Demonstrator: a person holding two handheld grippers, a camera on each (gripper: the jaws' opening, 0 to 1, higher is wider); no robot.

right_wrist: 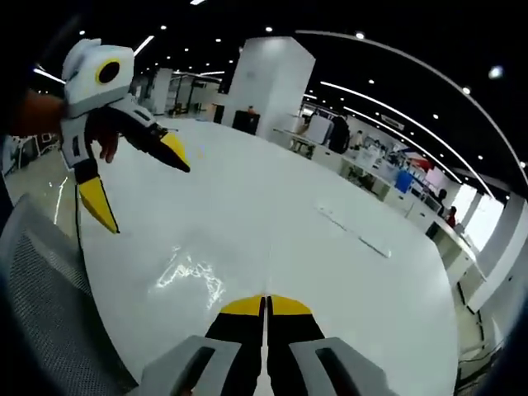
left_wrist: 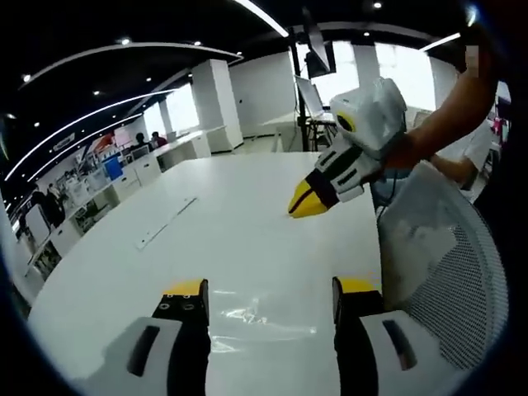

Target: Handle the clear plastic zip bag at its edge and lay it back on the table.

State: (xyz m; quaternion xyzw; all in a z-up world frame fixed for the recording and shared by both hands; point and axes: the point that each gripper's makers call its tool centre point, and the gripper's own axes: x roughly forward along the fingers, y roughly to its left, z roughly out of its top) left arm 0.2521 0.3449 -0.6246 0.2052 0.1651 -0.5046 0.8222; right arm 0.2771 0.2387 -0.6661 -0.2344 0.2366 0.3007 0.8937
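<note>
The clear, crinkled plastic zip bag lies flat on the white worktop between the released left gripper — the right gripper is clenched empty. Next, I judge: nip its edge.

No text, label, brand, number or sign is legible anywhere; the distant office displays are too blurred.
</note>
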